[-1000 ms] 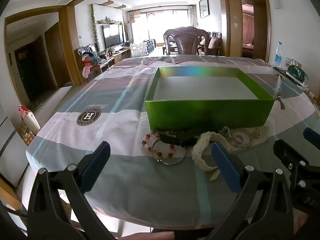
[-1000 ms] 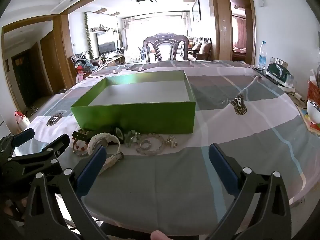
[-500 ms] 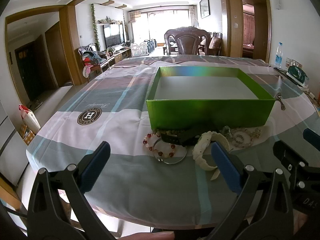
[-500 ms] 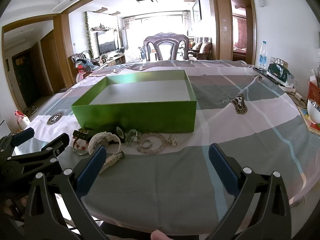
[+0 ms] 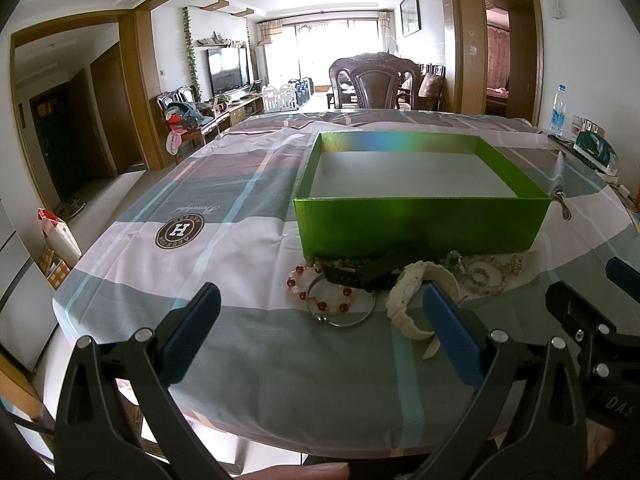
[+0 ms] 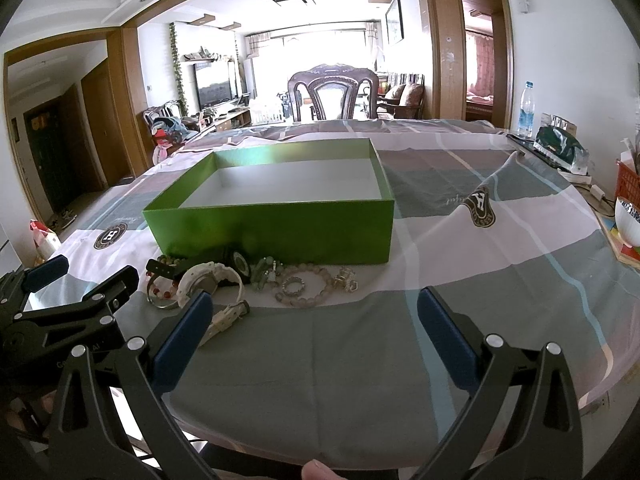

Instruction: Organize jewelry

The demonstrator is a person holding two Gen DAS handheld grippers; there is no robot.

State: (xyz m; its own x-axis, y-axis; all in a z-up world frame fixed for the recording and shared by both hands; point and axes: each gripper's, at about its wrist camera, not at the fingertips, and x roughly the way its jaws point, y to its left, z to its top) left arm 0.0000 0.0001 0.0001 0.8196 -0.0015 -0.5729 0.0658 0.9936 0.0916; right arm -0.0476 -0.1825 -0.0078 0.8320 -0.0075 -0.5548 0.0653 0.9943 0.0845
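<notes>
Nothing packed yet; green box (image 5: 420, 224) bare inside, beyond both jaws; jewelry pile (image 6: 256, 276) on table just ahead of them, against box front; both jaws open, holding nothing; all pieces remain.

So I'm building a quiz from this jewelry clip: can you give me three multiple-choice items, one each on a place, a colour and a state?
1. Where does the jewelry lie?
A. inside the box
B. on the cloth in front of the box
C. on a chair

2. What colour is the box outside?
A. red
B. green
C. black

3. How are the left gripper and right gripper?
A. both open, holding nothing
B. both shut
C. one grips a watch

Key: B, the pile sits against the near wall; B, its walls are green; A, the fingers are spread, with nothing between.
</notes>
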